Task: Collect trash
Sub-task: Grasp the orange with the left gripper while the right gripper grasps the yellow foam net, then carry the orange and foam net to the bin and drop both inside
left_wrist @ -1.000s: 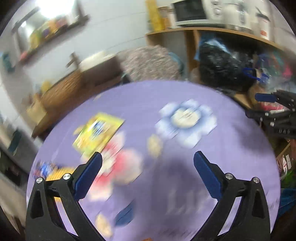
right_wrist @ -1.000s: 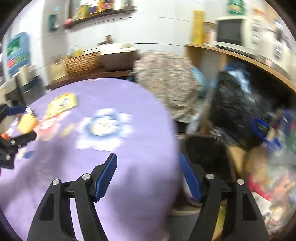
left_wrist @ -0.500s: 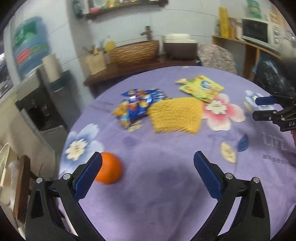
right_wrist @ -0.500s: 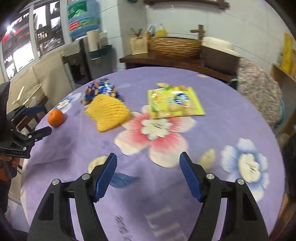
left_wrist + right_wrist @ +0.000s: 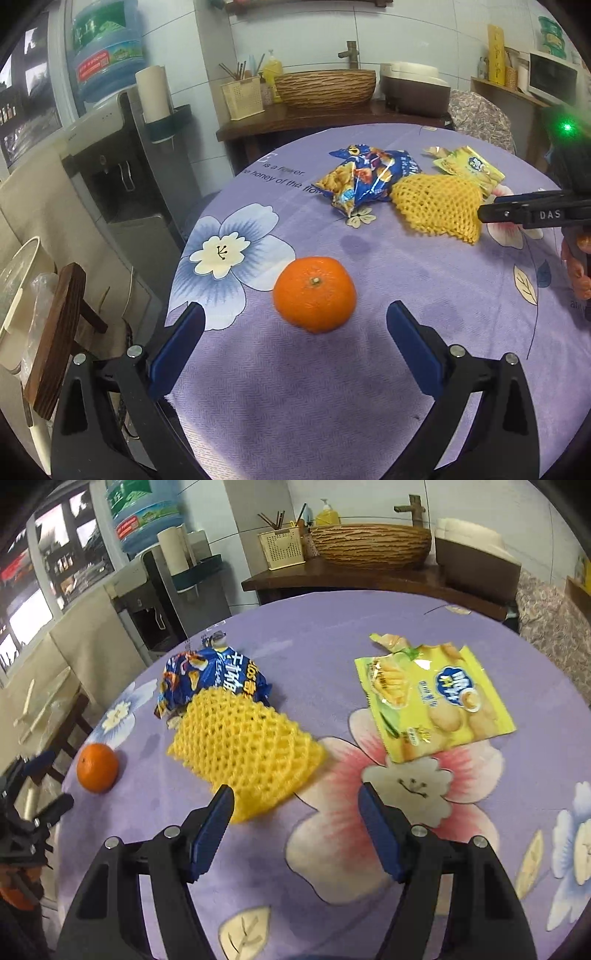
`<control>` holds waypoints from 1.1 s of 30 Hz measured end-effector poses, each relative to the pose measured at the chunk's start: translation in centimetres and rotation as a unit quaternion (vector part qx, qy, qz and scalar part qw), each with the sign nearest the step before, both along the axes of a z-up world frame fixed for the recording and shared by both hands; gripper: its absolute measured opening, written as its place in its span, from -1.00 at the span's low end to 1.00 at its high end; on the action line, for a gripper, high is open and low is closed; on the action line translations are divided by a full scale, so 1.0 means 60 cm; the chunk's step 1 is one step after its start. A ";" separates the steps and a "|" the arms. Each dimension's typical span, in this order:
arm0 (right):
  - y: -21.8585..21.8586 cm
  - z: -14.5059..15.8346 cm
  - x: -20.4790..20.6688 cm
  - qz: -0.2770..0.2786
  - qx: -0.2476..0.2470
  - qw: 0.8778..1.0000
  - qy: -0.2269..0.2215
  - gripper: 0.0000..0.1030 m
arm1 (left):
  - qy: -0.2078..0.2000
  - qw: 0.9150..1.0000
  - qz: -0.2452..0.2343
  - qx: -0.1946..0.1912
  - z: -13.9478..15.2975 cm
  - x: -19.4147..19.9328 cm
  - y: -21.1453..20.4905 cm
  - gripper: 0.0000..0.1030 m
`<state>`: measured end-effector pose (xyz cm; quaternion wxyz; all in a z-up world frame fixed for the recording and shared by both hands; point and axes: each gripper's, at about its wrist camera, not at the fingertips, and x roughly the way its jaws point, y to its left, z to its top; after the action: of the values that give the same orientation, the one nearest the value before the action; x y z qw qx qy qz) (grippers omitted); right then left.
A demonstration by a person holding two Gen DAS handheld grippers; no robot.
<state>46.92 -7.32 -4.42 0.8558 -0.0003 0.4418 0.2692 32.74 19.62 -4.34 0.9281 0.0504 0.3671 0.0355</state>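
On floral cloth (image 5: 332,635), yellow foam netting (image 5: 243,749), round orange (image 5: 314,293)

1. My left gripper (image 5: 295,325) has swung from the tabletop's (image 5: 332,398) far right side to its left edge; the orange (image 5: 314,293) now sits just ahead of its open jaws.
2. My right gripper (image 5: 297,805) left the table's right edge and now hangs over the yellow foam net (image 5: 243,749), jaws apart.

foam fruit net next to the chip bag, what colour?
Yellow: the yellow foam mesh net, clearest in the right wrist view.
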 end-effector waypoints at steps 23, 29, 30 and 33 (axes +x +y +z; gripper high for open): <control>-0.035 0.042 -0.054 0.007 0.031 0.999 -0.034 -0.71 | 0.032 0.999 -0.009 0.000 -0.030 0.070 -0.018 0.31; -0.056 0.051 -0.071 0.003 0.031 0.999 -0.041 -0.71 | 0.035 0.999 -0.001 -0.001 -0.039 0.076 -0.023 0.14; -0.061 0.054 -0.075 0.003 0.032 0.998 -0.045 -0.71 | 0.036 0.999 -0.007 -0.007 -0.038 0.076 -0.027 0.14; -0.079 0.065 -0.085 -0.001 0.029 0.998 -0.055 -0.71 | 0.041 0.998 -0.026 -0.028 -0.032 0.075 -0.046 0.13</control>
<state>41.79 -12.05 -0.54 0.8788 0.0101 0.3856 0.2809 37.23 16.88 -6.25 0.9141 0.0359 0.4039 -0.0012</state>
